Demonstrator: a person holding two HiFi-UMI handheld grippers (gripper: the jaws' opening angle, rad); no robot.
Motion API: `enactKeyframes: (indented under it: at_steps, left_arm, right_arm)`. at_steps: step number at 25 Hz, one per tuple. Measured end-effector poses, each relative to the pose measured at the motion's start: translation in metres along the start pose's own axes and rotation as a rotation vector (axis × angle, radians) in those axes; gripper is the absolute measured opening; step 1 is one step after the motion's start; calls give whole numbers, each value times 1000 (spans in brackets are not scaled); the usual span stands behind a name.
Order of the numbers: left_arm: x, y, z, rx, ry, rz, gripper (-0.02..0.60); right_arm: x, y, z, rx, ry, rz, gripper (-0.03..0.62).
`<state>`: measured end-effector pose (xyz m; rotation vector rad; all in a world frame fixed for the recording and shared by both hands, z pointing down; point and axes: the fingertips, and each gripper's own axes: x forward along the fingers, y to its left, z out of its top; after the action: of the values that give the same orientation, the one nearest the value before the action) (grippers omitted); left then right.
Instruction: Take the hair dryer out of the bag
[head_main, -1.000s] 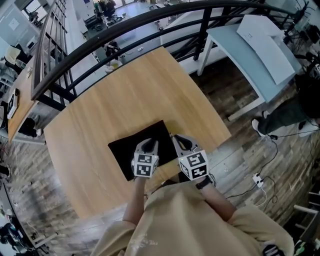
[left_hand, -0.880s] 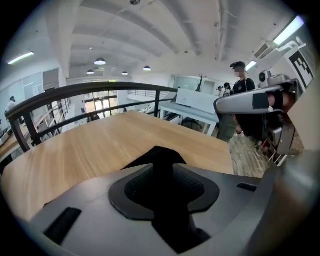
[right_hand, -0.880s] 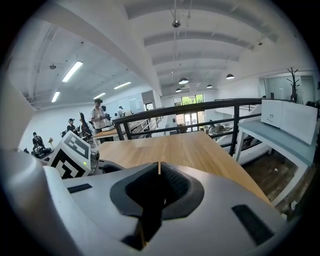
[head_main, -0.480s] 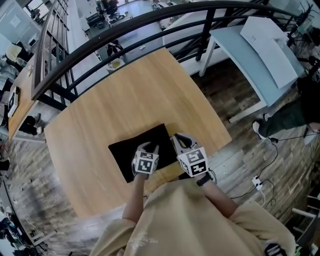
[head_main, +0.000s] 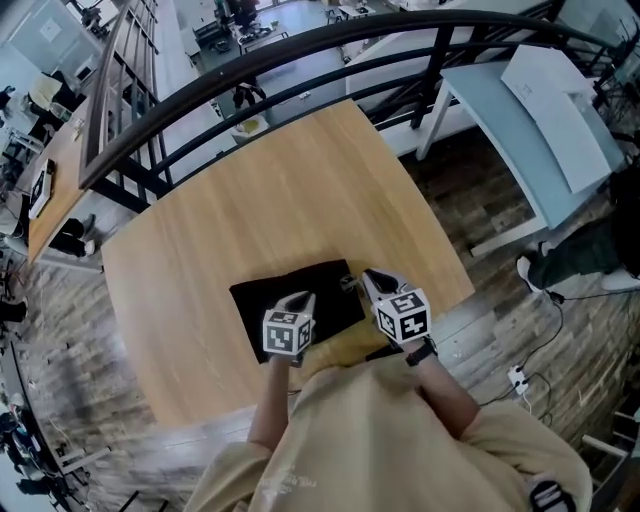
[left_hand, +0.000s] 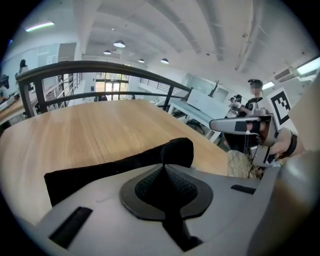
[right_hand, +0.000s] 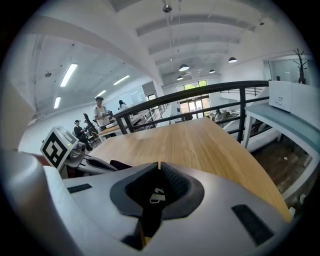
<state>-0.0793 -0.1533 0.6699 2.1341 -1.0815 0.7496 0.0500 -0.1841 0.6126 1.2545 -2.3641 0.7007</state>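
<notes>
A flat black bag (head_main: 285, 298) lies on the wooden table (head_main: 250, 190) near its front edge; no hair dryer shows. My left gripper (head_main: 303, 298) sits over the bag's near edge. Its jaws have just been closing and now pinch a raised fold of the black fabric (left_hand: 177, 150) at the tips of my left gripper (left_hand: 163, 165). My right gripper (head_main: 368, 277) is at the bag's right corner. In its own view my right gripper (right_hand: 158, 164) is shut on a small metal zipper pull (right_hand: 156, 196) on a black strip.
A dark metal railing (head_main: 300, 45) curves round the table's far side. A pale blue-grey table (head_main: 520, 120) with a white box stands to the right. A standing person's legs and shoes (head_main: 570, 265) and a cable with a plug (head_main: 515, 378) are on the wood floor.
The left gripper has rolled a little and settled onto the bag's near edge. The right gripper has dropped slightly lower at the bag's right corner. The bag stays flat.
</notes>
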Motion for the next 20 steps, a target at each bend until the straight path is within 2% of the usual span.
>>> enactKeyframes:
  at_steps: [2, 4, 7, 14, 15, 16, 17, 20]
  left_arm:
    - [-4, 3, -1, -27, -13, -3, 20]
    - [-6, 5, -3, -39, -16, -3, 20]
    - [-7, 7, -2, -51, -22, 0, 20]
    - [-6, 9, 3, -57, -31, 3, 20]
    - [-6, 10, 3, -57, -31, 4, 20]
    - [-5, 11, 3, -58, -31, 5, 20]
    - [-5, 11, 4, -58, -31, 5, 20]
    - [-5, 13, 7, -59, -33, 5, 20]
  right_arm:
    - [4, 3, 2, -16, -7, 61, 21]
    - [9, 6, 1, -80, 14, 117, 21]
    - [20, 6, -12, -241, 121, 174, 21]
    - [41, 23, -52, -593, 344, 385, 23]
    - [46, 24, -57, -624, 369, 407, 30]
    - [50, 24, -62, -652, 394, 430, 89]
    - [54, 25, -67, -681, 421, 454, 114]
    - [62, 28, -84, -781, 514, 528, 152]
